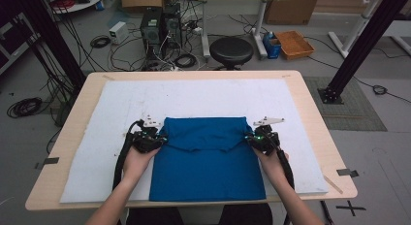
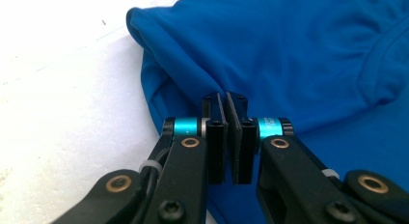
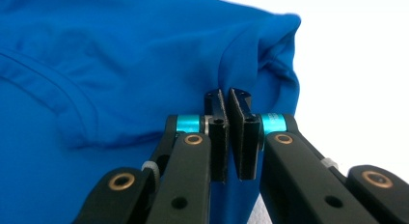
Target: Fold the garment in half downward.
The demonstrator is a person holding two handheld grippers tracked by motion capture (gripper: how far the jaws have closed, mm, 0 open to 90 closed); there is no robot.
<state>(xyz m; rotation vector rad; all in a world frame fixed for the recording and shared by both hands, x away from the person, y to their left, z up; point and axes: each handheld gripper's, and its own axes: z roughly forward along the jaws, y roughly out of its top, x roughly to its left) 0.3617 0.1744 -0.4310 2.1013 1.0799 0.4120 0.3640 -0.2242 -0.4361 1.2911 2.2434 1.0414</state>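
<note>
Both grippers clamp down: the left gripper (image 1: pixel 162 139) and right gripper (image 1: pixel 248 137) pinch the blue shirt (image 1: pixel 206 162), seemingly part-folded; further folds remain.

In the high view the person's forearms are cut off by the bottom edge. The left tool (image 1: pixel 160 139) and right tool (image 1: pixel 249 137) meet the blue garment (image 1: pixel 206 162) at its side edges; their tips are too small to resolve there. In both gripper views the garment (image 2: pixel 299 55) (image 3: pixel 120 64) runs past the frame edges, its full outline unseen.
</note>
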